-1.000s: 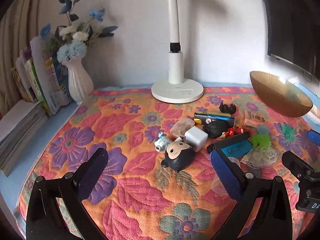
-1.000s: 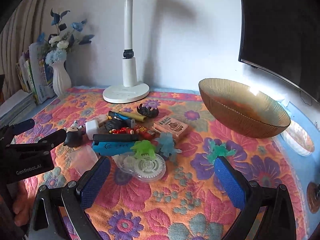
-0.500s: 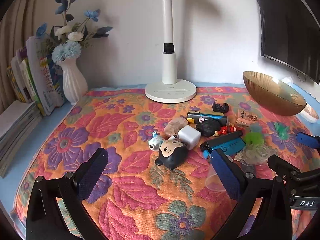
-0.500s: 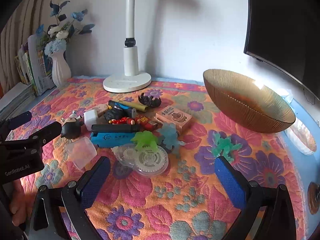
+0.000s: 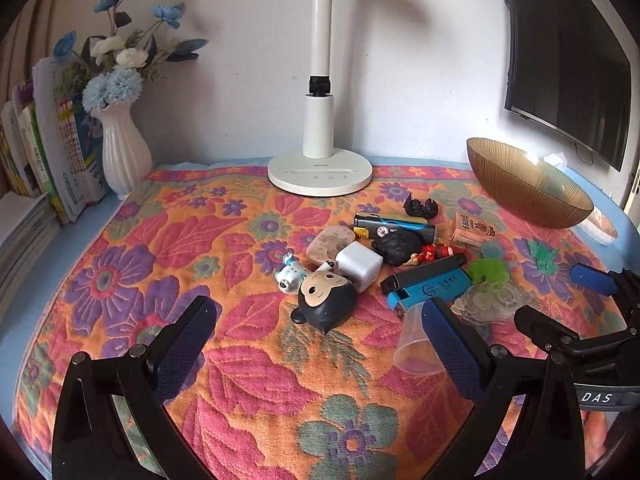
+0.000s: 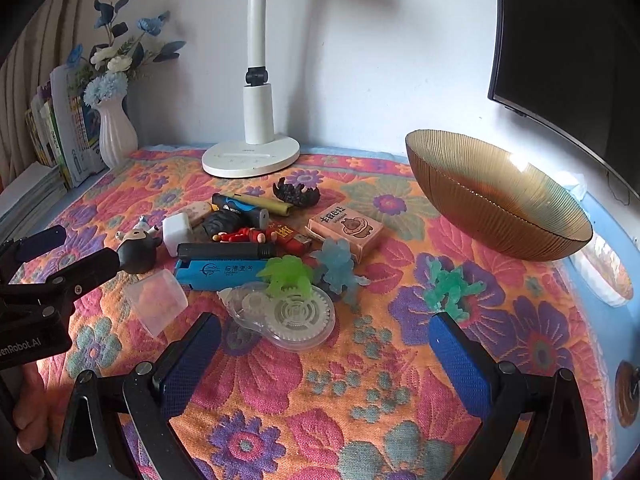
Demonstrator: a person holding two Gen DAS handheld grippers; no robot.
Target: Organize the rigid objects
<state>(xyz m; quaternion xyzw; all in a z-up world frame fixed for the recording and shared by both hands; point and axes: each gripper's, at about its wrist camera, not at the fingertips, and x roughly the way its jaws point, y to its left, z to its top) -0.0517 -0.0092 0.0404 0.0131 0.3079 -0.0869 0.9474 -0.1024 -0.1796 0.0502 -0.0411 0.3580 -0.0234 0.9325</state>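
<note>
A pile of small rigid items lies on the floral cloth (image 5: 224,384). It holds a black monkey-face toy (image 5: 326,294), a white charger cube (image 5: 358,266), a blue box (image 6: 218,272), a small pink carton (image 6: 346,228) and a clear tape dispenser (image 6: 288,312). An amber glass bowl (image 6: 496,196) stands at the right and looks empty. My left gripper (image 5: 316,308) is open just short of the monkey toy. My right gripper (image 6: 324,322) is open, with the tape dispenser between its fingers' line. Neither holds anything.
A clear plastic cup (image 5: 416,344) lies on its side by my left gripper's right finger. A white lamp base (image 5: 320,170) stands at the back, a white vase (image 5: 120,152) and books (image 5: 24,200) at the left. A dark monitor (image 6: 568,60) hangs at the right.
My left gripper has drawn back and risen a little, so the pile sits farther off. The right gripper has shifted only slightly. No object has moved.
</note>
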